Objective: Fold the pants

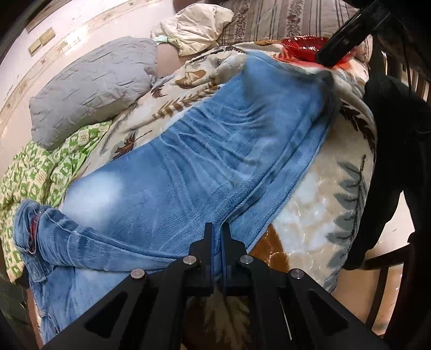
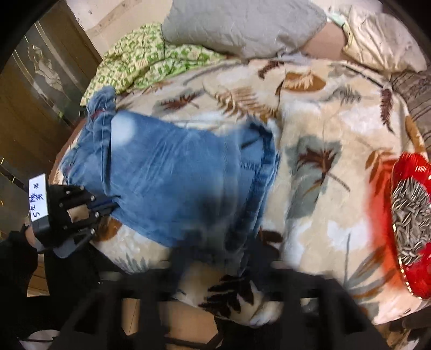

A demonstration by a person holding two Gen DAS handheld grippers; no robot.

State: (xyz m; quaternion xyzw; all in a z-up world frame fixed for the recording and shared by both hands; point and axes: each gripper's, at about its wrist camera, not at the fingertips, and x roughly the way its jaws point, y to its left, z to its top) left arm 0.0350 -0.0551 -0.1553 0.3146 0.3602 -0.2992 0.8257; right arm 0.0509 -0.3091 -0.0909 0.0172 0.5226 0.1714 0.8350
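Blue jeans (image 1: 204, 150) lie folded lengthwise across a leaf-patterned blanket (image 1: 309, 215) on the bed. In the left wrist view my left gripper (image 1: 217, 228) is shut, with its tips pinching the jeans' near edge. The right wrist view shows that same gripper (image 2: 111, 207) at the left end of the jeans (image 2: 175, 183). My right gripper (image 2: 225, 253) is blurred at the bottom of that view, its fingers spread wide on either side of the jeans' near right corner without pressing it. One of its black fingers (image 1: 334, 52) shows at the far end of the denim.
A red plate of sunflower seeds (image 2: 412, 210) rests on the blanket right of the jeans. A grey pillow (image 1: 91, 86), a green patterned quilt (image 1: 40, 172) and a cream pillow (image 1: 194, 24) lie behind. A dark wooden chair (image 1: 390, 242) stands beside the bed edge.
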